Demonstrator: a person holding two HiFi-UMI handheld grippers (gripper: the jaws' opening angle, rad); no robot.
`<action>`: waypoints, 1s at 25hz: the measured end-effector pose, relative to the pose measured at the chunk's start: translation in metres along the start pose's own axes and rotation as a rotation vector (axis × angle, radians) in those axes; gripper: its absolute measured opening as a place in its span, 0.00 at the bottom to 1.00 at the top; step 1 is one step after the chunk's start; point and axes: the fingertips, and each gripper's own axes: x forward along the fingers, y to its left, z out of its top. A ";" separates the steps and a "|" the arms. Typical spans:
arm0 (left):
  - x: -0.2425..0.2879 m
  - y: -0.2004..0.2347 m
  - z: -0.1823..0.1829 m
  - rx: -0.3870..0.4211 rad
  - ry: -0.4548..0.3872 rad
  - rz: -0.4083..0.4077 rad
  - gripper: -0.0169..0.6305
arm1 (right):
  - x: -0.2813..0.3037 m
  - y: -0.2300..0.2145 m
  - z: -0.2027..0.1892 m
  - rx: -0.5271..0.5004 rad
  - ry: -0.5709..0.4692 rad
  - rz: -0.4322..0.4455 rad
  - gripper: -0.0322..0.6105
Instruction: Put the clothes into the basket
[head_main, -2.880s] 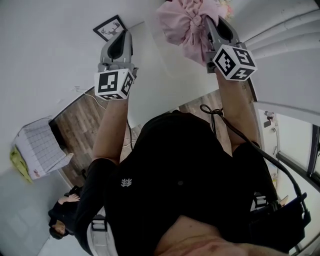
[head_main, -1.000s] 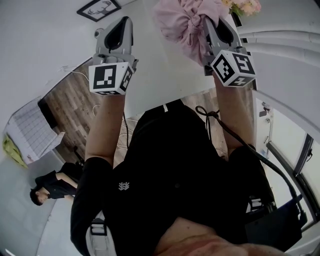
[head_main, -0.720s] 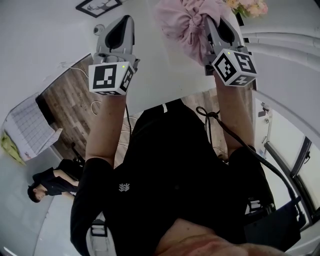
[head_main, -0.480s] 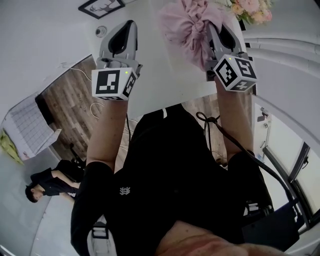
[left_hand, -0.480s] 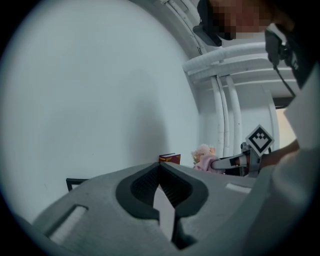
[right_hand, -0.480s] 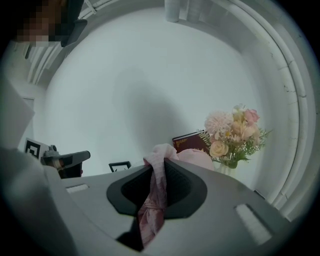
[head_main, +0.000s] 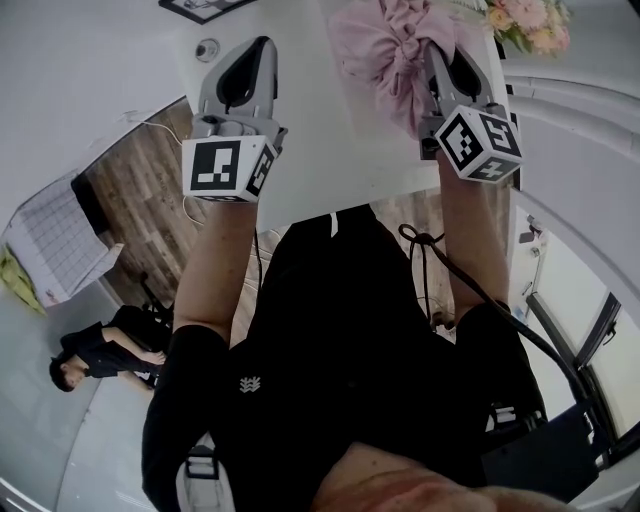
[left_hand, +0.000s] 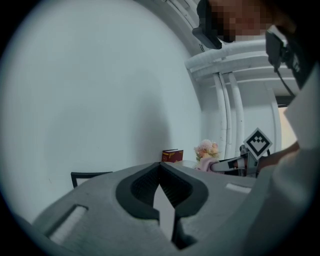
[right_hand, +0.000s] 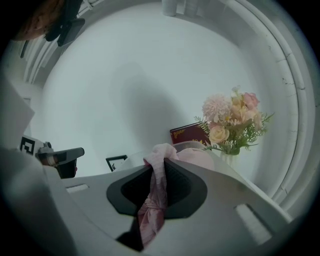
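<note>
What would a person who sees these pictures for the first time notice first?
The pink cloth, bunched at the top of the head view and clamped in the right gripper, stands out first. To its left the left gripper is shut and empty. A bouquet of pale flowers stands near the white wall behind.

- Two grippers in the head view: the left gripper (head_main: 258, 50) at 11 o'clock and the right gripper (head_main: 437, 55) at 1 o'clock.
- Two marker cubes, one per gripper: the left cube (head_main: 228, 167) and the right cube (head_main: 478, 143).
- One pink garment (head_main: 385, 45), between 12 and 1 o'clock.
- One bouquet (head_main: 530, 22), between 1 and 2 o'clock.
- One red book (right_hand: 189, 133), at the bouquet's 9 o'clock in the right gripper view.
- One picture frame (head_main: 205, 8), at 11 o'clock on the top edge of the head view.
- One white table (head_main: 330, 130).
- Two people: the wearer (head_main: 350, 340) holding the grippers, and a second person (head_main: 100, 350) at 8 o'clock.
</note>
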 end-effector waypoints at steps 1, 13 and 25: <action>0.000 -0.001 -0.003 -0.004 0.003 0.002 0.02 | 0.001 -0.002 -0.003 0.002 0.006 0.000 0.14; -0.013 -0.007 -0.010 0.014 0.021 0.030 0.02 | 0.005 -0.007 -0.015 -0.132 0.078 -0.059 0.17; -0.026 -0.021 -0.001 0.060 0.009 -0.020 0.02 | -0.001 0.026 0.009 -0.178 -0.024 -0.032 0.17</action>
